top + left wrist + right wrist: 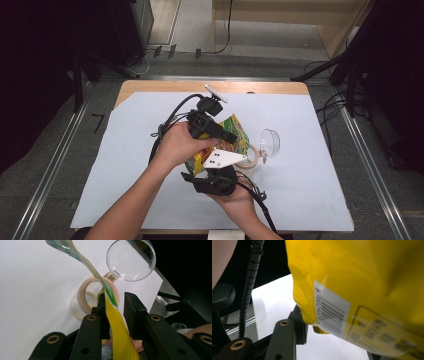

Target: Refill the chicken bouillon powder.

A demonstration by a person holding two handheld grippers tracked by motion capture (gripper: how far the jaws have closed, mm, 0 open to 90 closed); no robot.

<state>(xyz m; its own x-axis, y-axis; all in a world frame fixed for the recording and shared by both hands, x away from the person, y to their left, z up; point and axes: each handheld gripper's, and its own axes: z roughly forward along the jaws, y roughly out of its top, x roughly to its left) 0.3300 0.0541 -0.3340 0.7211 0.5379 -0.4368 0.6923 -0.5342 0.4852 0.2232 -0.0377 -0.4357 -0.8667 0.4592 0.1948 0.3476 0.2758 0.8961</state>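
Left claw [231,136]: held over the middle of the bench [125,165], which carries a white sheet. In the left gripper view its jaws stand apart, with the thin edge of a yellow and green snack bag [113,322] running up between them, against the left jaw and clear of the right one.

Snack bag: lifted off the bench between the two claws, tilted toward a beige-rimmed jar [86,296].

Right claw [212,172]: below the bag, held from underneath by the right hand [235,197]. Its own view shows one jaw at the bag's lower corner beside the barcode; cannot tell whether it grips.

Jar: on the sheet, just right of the bag, clear hinged lid [270,141] swung open.
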